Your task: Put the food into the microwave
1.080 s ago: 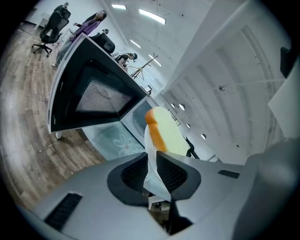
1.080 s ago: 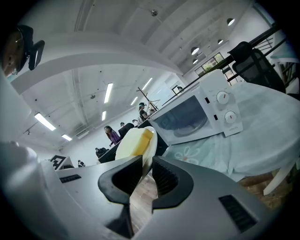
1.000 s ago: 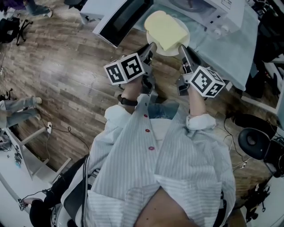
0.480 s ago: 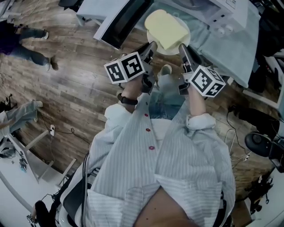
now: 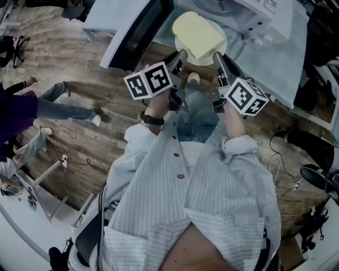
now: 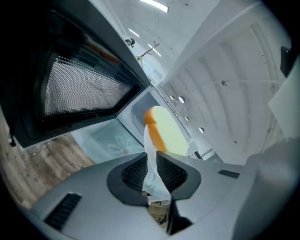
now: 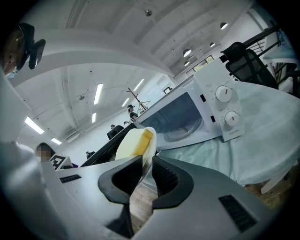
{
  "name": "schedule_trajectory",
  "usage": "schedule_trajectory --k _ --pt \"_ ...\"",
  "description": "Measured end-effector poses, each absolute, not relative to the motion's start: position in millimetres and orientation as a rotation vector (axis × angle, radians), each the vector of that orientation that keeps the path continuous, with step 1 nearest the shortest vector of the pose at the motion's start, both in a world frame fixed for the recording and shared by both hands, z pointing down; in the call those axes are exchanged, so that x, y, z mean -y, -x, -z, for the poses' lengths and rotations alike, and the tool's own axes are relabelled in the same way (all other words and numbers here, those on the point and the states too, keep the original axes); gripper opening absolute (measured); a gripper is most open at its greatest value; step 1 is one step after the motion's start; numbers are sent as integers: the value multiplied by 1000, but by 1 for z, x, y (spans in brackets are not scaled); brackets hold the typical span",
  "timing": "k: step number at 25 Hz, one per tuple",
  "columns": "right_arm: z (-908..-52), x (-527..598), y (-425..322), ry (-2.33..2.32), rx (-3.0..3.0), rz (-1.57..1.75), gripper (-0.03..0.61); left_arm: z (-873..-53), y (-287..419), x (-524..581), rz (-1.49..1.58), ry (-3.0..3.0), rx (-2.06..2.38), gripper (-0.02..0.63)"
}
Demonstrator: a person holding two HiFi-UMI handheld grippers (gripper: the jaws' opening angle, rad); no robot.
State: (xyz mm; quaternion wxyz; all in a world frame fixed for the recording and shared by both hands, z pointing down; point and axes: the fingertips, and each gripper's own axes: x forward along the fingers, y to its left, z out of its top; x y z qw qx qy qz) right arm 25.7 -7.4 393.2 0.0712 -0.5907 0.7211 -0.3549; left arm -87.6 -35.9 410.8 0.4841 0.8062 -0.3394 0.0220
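A white plate (image 5: 215, 52) carries a pale yellow slice of bread (image 5: 197, 35) with an orange crust. My left gripper (image 5: 180, 54) is shut on the plate's left rim (image 6: 149, 159). On the opposite rim (image 7: 149, 154) my right gripper (image 5: 216, 55) is shut. The two hold the plate in the air in front of the white microwave (image 5: 249, 13), whose dark door (image 5: 139, 32) hangs open to the left. Through the right gripper view I see the microwave's open cavity (image 7: 180, 117) with its glass turntable and two knobs (image 7: 224, 93).
The microwave stands on a table under a pale green cloth (image 5: 275, 58). A person's legs (image 5: 63, 108) cross the wooden floor at the left. A black chair (image 7: 243, 58) stands behind the microwave. Cables and stands (image 5: 296, 169) lie on the floor at the right.
Both grippers and the plate sit closer to the microwave: its open door has slid down and left beside the left gripper. A bystander has walked across the floor at the left.
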Motion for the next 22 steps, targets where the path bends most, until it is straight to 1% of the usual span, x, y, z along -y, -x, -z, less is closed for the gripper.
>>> schedule_trajectory --k 9,22 --pt "-406 68 -72 1769 -2153 1102 78 -422 41 97 -81 -1953 827 55" --pt "-419 119 -88 1702 -2251 1191 78 -435 27 138 -83 -1888 917 60"
